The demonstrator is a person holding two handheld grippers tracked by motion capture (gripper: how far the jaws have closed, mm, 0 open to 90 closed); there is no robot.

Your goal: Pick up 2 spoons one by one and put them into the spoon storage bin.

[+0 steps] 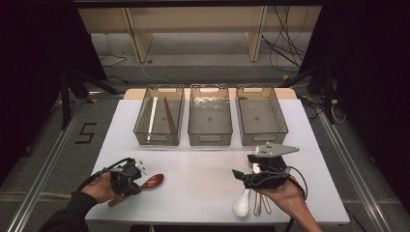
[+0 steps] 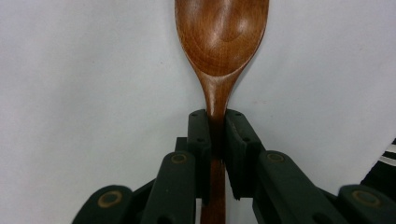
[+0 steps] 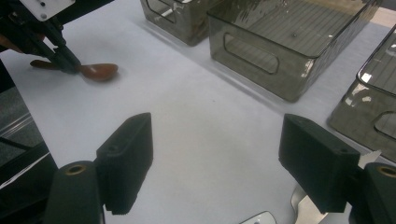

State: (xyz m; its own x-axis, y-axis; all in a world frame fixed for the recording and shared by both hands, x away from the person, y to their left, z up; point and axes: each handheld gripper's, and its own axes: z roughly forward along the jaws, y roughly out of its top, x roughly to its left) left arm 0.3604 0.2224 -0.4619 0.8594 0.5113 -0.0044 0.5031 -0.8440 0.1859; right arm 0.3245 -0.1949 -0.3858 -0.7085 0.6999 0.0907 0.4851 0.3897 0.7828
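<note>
White table [image 1: 203, 193] with three smoked-plastic bins [image 1: 210, 121] along its far edge. Near left, left gripper [image 1: 131, 182] clamps the wooden spoon [image 1: 151, 182] by its neck (grasp made; lift comes next); right gripper [image 1: 245, 175] gapes wide, empty

Spoon bowl [image 2: 222, 35] tip cut off.

The left tool [image 1: 126, 178] is matte black, with a black cable looping from its rear; its two jaws carry flat black pads [image 2: 237, 154] fixed by small screws, with brass-ringed pivots behind them. The right tool [image 1: 263, 173] is black too, topped by a grey three-cornered plate. A dark sleeve [image 1: 67, 215] sits behind the left tool.
</note>
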